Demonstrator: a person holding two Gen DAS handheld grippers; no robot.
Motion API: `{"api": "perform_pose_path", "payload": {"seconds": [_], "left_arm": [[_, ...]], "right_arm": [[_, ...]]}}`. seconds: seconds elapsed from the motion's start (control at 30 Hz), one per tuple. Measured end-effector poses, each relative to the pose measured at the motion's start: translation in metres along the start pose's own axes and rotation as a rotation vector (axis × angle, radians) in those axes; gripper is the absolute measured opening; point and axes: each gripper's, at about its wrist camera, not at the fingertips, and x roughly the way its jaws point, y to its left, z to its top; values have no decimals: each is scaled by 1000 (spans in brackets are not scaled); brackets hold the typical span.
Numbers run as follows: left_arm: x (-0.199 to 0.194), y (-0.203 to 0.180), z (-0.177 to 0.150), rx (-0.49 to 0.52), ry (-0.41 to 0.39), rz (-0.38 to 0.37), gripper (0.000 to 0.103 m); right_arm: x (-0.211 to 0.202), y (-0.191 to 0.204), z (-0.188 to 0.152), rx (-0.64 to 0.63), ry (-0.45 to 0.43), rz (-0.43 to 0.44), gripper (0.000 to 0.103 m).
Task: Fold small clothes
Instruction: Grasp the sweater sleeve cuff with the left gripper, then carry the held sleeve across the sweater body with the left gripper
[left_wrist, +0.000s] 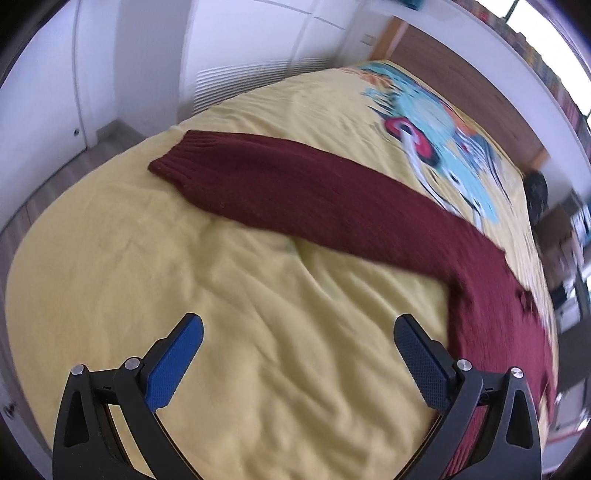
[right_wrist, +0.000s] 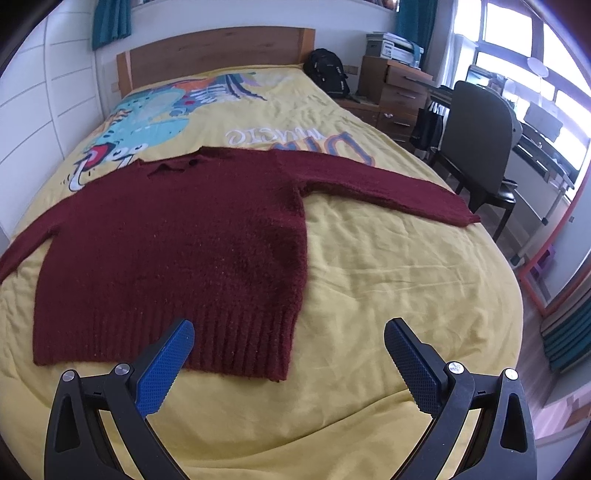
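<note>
Through the left wrist camera we see our left gripper (left_wrist: 298, 325) with its blue-padded fingers (left_wrist: 173, 363) spread wide, nothing between them, above the wrinkled yellow bedspread (left_wrist: 221, 295). A dark red sweater (left_wrist: 491, 295) lies flat to the right, its sleeve (left_wrist: 280, 177) stretched leftward across the bed, ribbed cuff (left_wrist: 177, 158) near the far edge. The cartoon print (left_wrist: 443, 147) beyond is blurred.

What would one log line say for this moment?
left gripper: open, empty | right gripper: open, empty | maroon sweater: flat, unfolded, sleeves spread | yellow bedspread
</note>
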Motion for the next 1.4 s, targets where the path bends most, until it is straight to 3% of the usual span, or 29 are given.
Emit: {"api": "perform_pose_path", "payload": {"seconds": [0.13,0.3,0.37,0.57,0.7,0.87,1.07,1.13,1.2,1.3,1.4], "left_arm": [[16,34,23,-131,2,-26,100],[30,76,43,-292,8,-75,92],[35,91,49,-354,10,-108,84],[50,135,59,-553,1,-235,67],[57,161,61,-678,-38,-390,54],[60,179,68,-746,-67,-471,39],[63,199,72,-840,-108,-536,34],[62,200,75,-849,-114,-541,34],[60,200,76,-843,-111,-538,27],[60,193,77,-830,-98,-511,10],[56,185,79,-806,-109,-484,8]], "right_arm": [[6,2,1,-8,11,-3,103],[12,3,1,-16,28,-12,103],[13,4,1,-20,32,-16,103],[18,5,2,-36,43,-24,103],[22,6,2,-42,55,-27,103],[25,8,3,-57,59,-28,103],[28,7,1,-61,76,-33,103],[29,6,1,-62,79,-34,103],[30,5,0,-60,83,-31,103],[33,3,-2,-54,87,-24,103],[33,1,-4,-56,84,-16,103]]}}
